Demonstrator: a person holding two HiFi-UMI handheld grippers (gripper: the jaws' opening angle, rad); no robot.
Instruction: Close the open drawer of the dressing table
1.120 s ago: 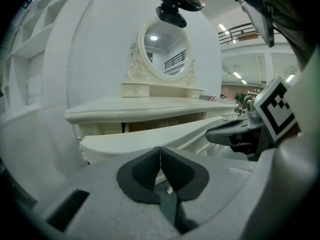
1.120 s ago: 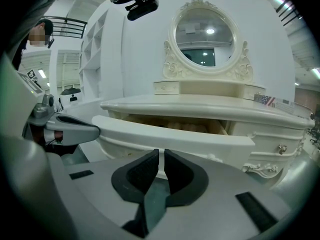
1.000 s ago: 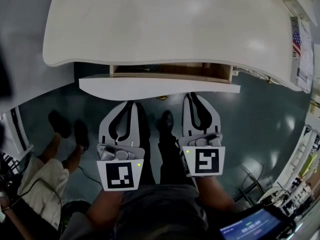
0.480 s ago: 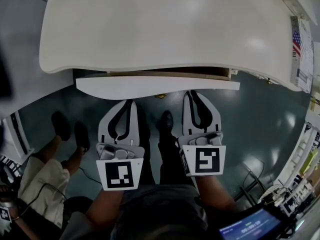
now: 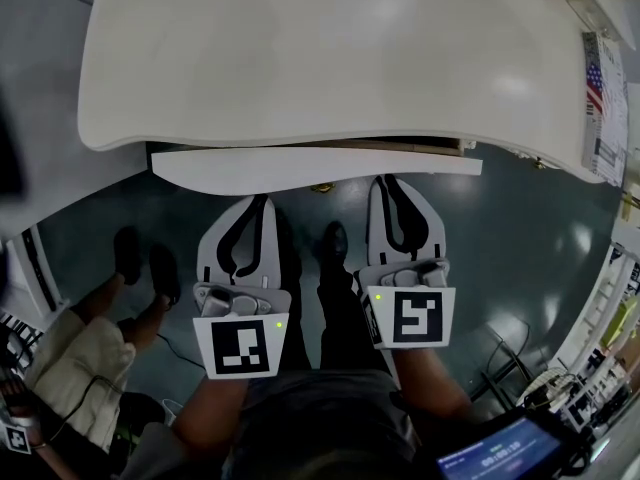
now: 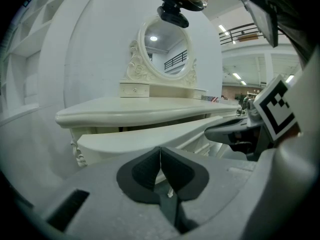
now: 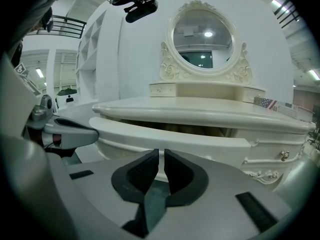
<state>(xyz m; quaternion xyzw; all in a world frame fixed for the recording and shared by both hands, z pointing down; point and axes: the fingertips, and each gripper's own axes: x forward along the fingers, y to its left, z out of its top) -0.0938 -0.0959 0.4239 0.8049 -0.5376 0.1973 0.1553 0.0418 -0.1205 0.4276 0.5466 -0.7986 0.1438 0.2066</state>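
Below the white table's (image 5: 320, 58) near edge, the drawer (image 5: 310, 168) juts out slightly, with a thin strip of its inside showing. The left claw (image 5: 260, 201), jaws together and empty, points at its front. The right claw (image 5: 388, 181), jaws nearly together and empty, reaches it further right.

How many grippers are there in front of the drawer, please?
2. The left gripper faces the left half of the drawer front, the right gripper its right half; none seems hidden.

A person's dark shoes (image 5: 128, 253) rest on the teal floor (image 5: 540, 248) at left, a lit screen (image 5: 500, 456) lower right.
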